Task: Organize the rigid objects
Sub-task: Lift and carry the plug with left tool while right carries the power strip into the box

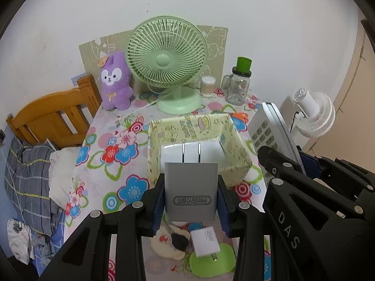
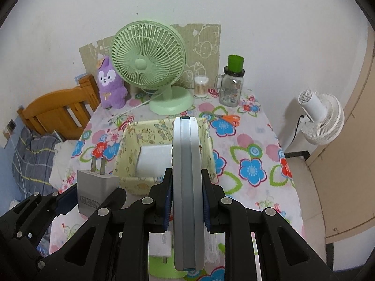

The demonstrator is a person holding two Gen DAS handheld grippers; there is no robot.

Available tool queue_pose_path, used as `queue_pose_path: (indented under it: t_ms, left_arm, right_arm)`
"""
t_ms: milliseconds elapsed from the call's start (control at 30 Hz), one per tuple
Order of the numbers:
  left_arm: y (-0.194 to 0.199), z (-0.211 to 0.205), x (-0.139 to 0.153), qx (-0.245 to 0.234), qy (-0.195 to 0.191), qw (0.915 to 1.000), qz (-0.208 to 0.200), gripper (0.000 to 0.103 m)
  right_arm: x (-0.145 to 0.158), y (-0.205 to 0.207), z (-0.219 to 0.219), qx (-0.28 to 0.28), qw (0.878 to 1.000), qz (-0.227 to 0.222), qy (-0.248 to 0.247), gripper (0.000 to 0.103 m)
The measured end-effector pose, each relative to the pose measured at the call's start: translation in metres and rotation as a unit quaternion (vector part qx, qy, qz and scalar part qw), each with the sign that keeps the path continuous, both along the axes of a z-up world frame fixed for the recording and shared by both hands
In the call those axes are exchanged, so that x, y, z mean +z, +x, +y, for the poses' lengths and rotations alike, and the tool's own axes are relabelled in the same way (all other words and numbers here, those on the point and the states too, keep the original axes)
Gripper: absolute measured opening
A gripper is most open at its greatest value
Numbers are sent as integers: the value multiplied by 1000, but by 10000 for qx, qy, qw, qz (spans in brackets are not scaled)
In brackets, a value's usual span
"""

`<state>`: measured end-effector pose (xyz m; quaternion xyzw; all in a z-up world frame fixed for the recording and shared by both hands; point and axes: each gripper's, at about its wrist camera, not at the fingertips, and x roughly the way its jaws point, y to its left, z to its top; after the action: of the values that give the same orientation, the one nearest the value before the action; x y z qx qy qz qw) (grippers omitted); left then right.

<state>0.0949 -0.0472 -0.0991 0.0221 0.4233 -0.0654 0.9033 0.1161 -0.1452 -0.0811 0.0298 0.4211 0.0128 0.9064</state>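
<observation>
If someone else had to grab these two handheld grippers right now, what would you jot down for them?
Left gripper: shut on the grey plug adapter, prongs pointing away, held above the table.
Right gripper: shut on the remote control, gripped edge-on by its sides.
Yellow basket: in the middle of the flowered table, straight ahead of both grippers, with a white flat thing already inside.
Left to do: probably set the adapter and the remote in the basket. A white charger lies on a green pad near the table's front edge; orange scissors lie beyond the basket.
</observation>
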Motion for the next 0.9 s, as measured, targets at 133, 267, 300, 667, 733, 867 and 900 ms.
queue_pose_path:
  t_ms: [133,267,300,667,733,867,900]
  left_arm:
    - [10,0,4,42,-16,10000,-41,40]
    - [21,0,4,75,-29,10000,-16,40]
    - [25,-1,4,72,-27,10000,3,40]
    - [62,-6,-3,103,37,9999,122,40]
    - [69,-6,-5,114,42,9998,145,40]
    - [83,-9,-13,169,57,9996,206,40]
    - [86,-9,-15,183,67,9996,224,40]
  right_arm:
    - [4,11,0,12,10000,-49,-40,24]
    - [4,24,0,40,10000,-36,-62,24]
    - [4,27,0,43,10000,-25,-60,24]
    - [-6,65,-5,-30,9999,103,-76,24]
    - [-8,72,-6,-46,9999,129,-86,24]
    - [-15,86,-7,-25,9998,190,-83,24]
    - [-18,91,-8,-18,9997,210,-80,24]
